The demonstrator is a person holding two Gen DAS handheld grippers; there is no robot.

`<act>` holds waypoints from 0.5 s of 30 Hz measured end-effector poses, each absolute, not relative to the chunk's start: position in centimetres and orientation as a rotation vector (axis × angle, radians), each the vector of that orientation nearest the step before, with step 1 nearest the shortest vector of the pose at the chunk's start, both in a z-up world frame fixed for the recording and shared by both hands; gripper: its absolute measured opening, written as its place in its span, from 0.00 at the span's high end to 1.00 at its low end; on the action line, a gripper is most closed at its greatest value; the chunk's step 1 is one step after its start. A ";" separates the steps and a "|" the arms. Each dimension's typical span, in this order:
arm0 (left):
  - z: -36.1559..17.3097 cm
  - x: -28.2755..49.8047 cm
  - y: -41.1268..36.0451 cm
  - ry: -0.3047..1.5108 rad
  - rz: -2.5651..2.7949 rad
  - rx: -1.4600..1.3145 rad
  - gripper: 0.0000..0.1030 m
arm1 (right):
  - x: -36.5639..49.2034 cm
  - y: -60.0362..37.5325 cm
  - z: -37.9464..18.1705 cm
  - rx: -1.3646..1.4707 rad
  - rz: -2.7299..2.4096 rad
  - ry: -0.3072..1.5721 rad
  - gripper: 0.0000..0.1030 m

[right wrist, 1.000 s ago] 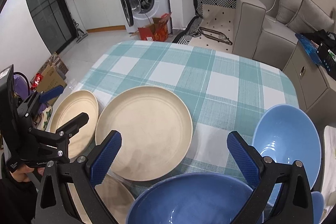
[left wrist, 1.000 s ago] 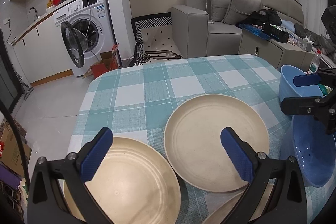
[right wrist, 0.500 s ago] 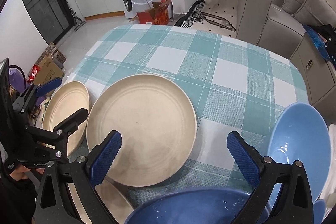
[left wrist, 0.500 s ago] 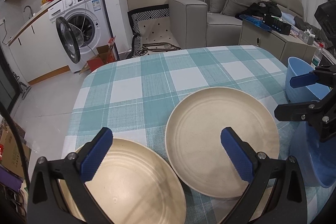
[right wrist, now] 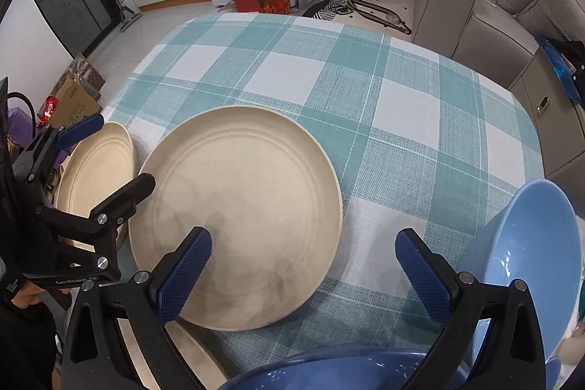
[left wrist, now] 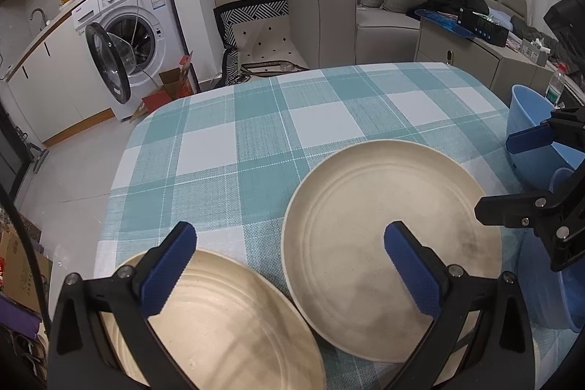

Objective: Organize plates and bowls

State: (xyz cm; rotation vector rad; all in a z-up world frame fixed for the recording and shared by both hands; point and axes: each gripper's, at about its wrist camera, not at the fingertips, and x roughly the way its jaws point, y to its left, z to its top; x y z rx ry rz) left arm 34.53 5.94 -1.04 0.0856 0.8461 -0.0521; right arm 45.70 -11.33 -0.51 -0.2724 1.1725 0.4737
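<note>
Plates sit on a checked tablecloth [right wrist: 402, 105]; the large cream plate [right wrist: 237, 214] lies flat between both grippers. Left gripper [left wrist: 289, 273] and right gripper [right wrist: 303, 273] gape wide, empty. By my judgement, the right gripper is nearer, its left finger over the plate's near rim, blue bowls [right wrist: 530, 243] to the plate's right.

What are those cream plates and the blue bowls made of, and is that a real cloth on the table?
Cream plates: matte with no glare and faint dark smudges, probably plant-fibre or melamine-type plastic rather than glazed china. Blue bowl: glossy with bright highlights, so glazed ceramic or shiny plastic; I can't tell which. Checked tablecloth: visible woven grain, likely fabric or textured vinyl.
</note>
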 end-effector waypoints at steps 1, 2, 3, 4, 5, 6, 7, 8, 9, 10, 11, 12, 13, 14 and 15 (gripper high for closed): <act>-1.2 34.7 5.9 0.852 -0.053 0.088 0.00 | 45.8 -11.4 -0.6 -0.274 0.471 1.178 0.00; -1.4 34.8 5.9 0.858 -0.054 0.089 0.00 | 46.0 -11.3 -0.8 -0.271 0.472 1.187 0.00; -1.5 34.9 5.8 0.864 -0.058 0.089 0.00 | 46.2 -11.4 -1.0 -0.265 0.468 1.198 0.00; -1.6 35.0 5.8 0.869 -0.061 0.090 0.00 | 46.4 -11.5 -1.2 -0.256 0.459 1.212 0.00; -1.7 35.0 5.8 0.871 -0.061 0.092 0.00 | 46.7 -11.6 -1.5 -0.238 0.450 1.233 0.01; -1.8 35.1 5.8 0.874 -0.061 0.093 0.00 | 46.8 -11.8 -1.7 -0.224 0.450 1.244 0.02; -1.8 35.2 5.8 0.877 -0.060 0.090 0.00 | 47.0 -11.8 -1.9 -0.216 0.451 1.253 0.03; -1.9 35.2 5.8 0.880 -0.062 0.087 0.00 | 47.1 -11.8 -2.1 -0.217 0.447 1.261 0.04; -2.0 35.3 5.9 0.884 -0.065 0.082 0.00 | 47.2 -11.7 -2.2 -0.228 0.444 1.262 0.05; -2.1 35.4 5.9 0.887 -0.066 0.082 0.00 | 47.2 -11.6 -2.3 -0.238 0.444 1.265 0.05; -2.2 35.5 5.8 0.891 -0.066 0.083 0.00 | 47.2 -11.5 -2.3 -0.244 0.447 1.269 0.05; -2.3 35.6 5.8 0.895 -0.066 0.086 0.00 | 47.2 -11.4 -2.4 -0.247 0.451 1.272 0.05; -2.3 35.7 5.8 0.898 -0.066 0.088 0.00 | 47.2 -11.4 -2.4 -0.248 0.454 1.274 0.06; -2.4 35.7 5.8 0.900 -0.068 0.089 0.00 | 47.3 -11.4 -2.5 -0.249 0.458 1.279 0.07; -2.5 35.8 5.8 0.903 -0.069 0.089 0.00 | 47.3 -11.3 -2.6 -0.248 0.458 1.285 0.08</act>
